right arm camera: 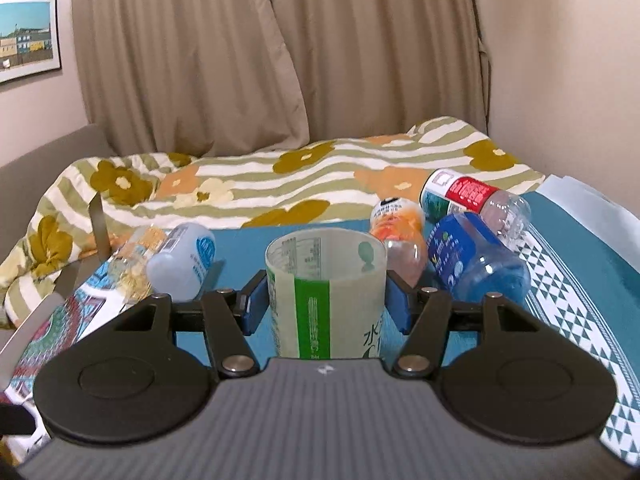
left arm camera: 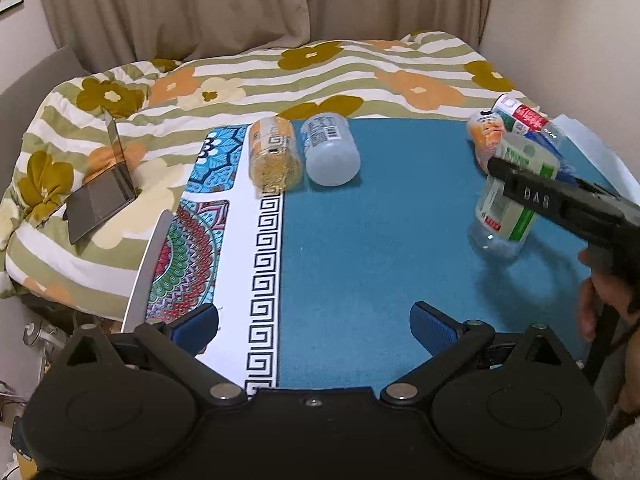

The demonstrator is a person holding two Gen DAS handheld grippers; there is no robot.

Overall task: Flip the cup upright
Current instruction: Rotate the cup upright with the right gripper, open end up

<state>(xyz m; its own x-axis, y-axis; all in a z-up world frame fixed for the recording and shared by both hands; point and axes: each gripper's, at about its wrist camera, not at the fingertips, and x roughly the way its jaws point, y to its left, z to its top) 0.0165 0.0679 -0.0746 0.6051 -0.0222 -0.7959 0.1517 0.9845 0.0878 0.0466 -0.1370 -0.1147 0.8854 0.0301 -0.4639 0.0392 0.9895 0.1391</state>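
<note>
The cup (right arm camera: pixel 326 288) is a cut clear bottle with a green and white label, open end up. My right gripper (right arm camera: pixel 326 300) is shut on it, blue pads on both sides. In the left wrist view the cup (left arm camera: pixel 514 200) stands nearly upright at the right of the blue cloth, with the right gripper's finger (left arm camera: pixel 532 190) across it; I cannot tell whether its base touches the cloth. My left gripper (left arm camera: pixel 316 328) is open and empty, low over the cloth's near edge, well left of the cup.
Two cut bottles (left arm camera: pixel 275 154) (left arm camera: pixel 330 148) lie on their sides at the back left. Three more (right arm camera: pixel 400 236) (right arm camera: pixel 476 256) (right arm camera: pixel 472 196) lie in a pile behind the cup on the right. A laptop (left arm camera: pixel 100 188) sits on the flowered quilt (left arm camera: pixel 360 76) at left.
</note>
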